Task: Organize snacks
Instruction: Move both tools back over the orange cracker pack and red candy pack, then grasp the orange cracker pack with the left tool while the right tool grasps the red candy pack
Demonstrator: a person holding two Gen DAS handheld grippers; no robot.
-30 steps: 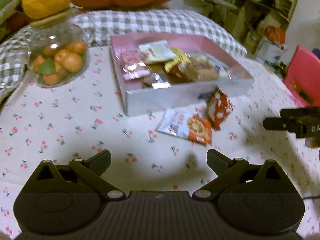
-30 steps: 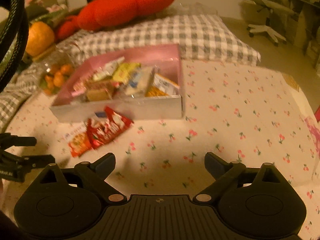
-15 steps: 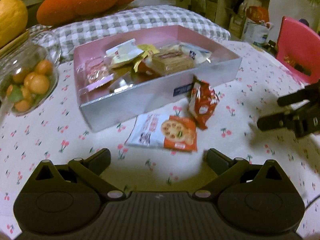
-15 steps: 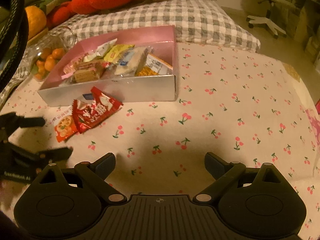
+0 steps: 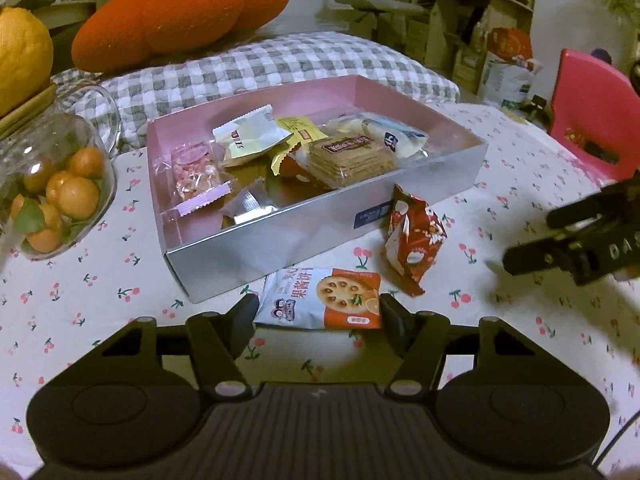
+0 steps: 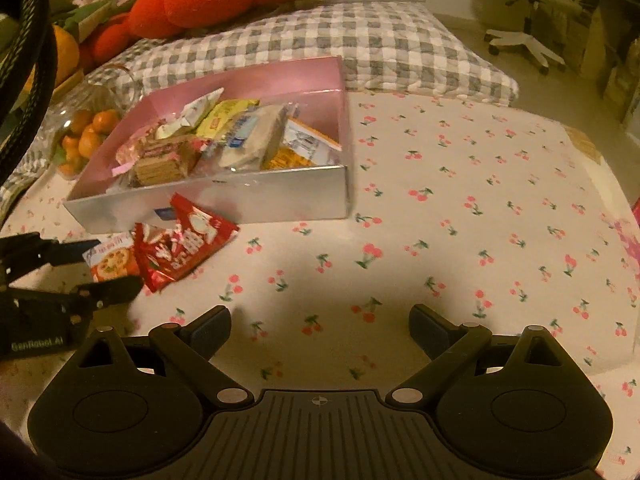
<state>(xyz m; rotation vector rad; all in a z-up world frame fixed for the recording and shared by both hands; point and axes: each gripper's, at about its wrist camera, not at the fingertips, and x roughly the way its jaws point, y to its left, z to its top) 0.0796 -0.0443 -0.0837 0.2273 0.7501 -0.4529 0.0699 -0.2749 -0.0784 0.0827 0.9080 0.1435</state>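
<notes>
My left gripper [image 5: 318, 314] is closing around the orange-and-white biscuit packet [image 5: 320, 298], which lies flat on the cherry-print cloth [image 5: 100, 288] between the jaws; I can't tell if the pads touch it. A red packet [image 5: 414, 238] sits at two o'clock from it, leaning on the silver box [image 5: 280, 240] of snacks. My right gripper [image 6: 320, 330] hangs wide open, empty, over bare cloth.

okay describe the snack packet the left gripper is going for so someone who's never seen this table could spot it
Find the silver box with pink inside walls. On the cherry-print cloth before its near wall lie two packets. It is the flat white-and-orange biscuit packet, not the crumpled red packet beside it.
</notes>
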